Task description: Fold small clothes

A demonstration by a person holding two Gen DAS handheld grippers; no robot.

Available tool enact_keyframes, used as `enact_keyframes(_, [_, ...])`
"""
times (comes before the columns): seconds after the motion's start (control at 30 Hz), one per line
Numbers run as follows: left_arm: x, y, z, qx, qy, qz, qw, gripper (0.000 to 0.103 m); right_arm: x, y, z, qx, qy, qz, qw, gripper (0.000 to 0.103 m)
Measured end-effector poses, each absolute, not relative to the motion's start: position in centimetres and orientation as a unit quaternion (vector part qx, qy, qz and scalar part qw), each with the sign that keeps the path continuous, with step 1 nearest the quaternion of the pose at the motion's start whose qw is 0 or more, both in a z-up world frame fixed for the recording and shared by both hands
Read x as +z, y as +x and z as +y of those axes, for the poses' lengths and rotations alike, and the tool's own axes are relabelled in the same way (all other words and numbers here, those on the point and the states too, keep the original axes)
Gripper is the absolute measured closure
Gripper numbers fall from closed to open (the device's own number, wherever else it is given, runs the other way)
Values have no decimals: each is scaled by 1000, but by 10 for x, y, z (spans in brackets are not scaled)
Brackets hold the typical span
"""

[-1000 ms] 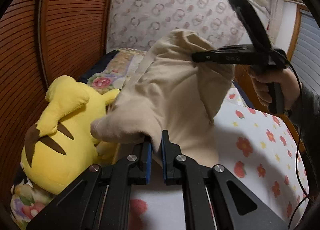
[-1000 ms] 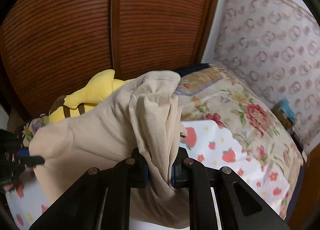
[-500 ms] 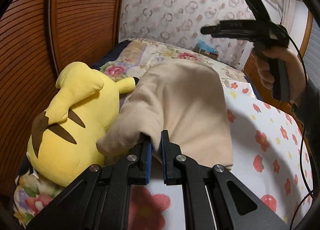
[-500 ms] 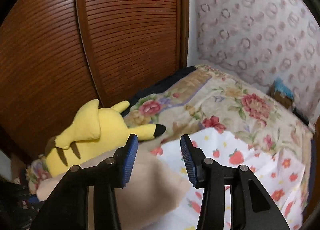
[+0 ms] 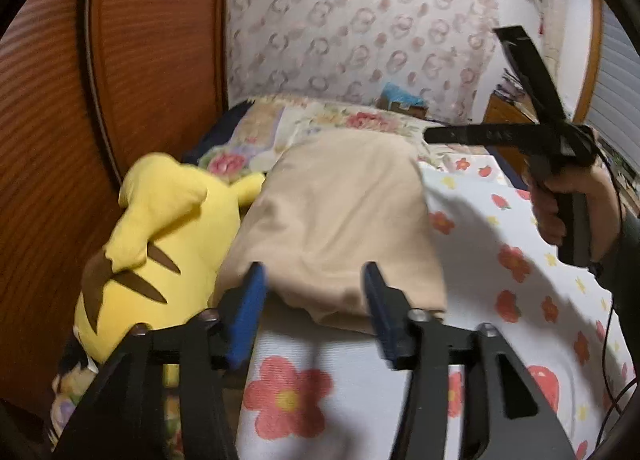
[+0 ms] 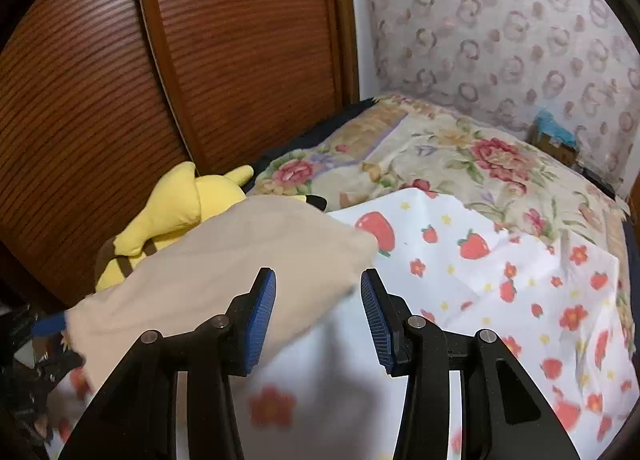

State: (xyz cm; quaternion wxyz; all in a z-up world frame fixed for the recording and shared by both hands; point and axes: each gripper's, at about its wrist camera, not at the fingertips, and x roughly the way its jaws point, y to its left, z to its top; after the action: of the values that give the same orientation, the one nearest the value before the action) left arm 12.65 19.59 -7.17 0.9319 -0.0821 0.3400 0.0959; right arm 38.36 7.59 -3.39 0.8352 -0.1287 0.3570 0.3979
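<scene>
Both grippers have let the beige garment go since a second ago, when each was clamped on a bunch of it in the air. Now the left gripper has jaws that have just been opening and stand wide apart, the cloth's near hem lying between them untouched. Jaws of the right gripper are also apart after opening, nothing pressed between them, the garment's corner just at 10 o'clock of them. That garment lies folded flat on the white flower-and-strawberry sheet of the bed. Beside it at 9 o'clock, touching its edge, is a yellow plush toy, against the slatted wooden doors. Farther off, a floral quilt, then patterned wallpaper. Lettering on the right gripper's arm is too blurred to read
</scene>
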Motion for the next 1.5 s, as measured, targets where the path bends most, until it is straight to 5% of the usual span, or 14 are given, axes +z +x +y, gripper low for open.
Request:
enact_keyframes(0.03, [-69, 124, 193, 94, -80, 334, 934, 21, -29, 373, 64, 396, -125, 351, 839, 57])
enact_keyframes(0.17, [-52, 111, 173, 80, -66, 305, 947, 17, -17, 331, 22, 381, -109, 332, 856, 57])
enact_keyframes(0.47, [-23, 91, 106, 29, -41, 273, 961, 17, 3, 228, -67, 337, -88, 287, 892, 57])
enact_keyframes(0.83, [8, 73, 37, -9, -11, 246, 969, 17, 18, 140, -136, 260, -65, 263, 927, 36])
enact_keyframes(1.5, [49, 63, -6, -16, 2, 206, 978, 17, 41, 55, -147, 163, -13, 186, 969, 36])
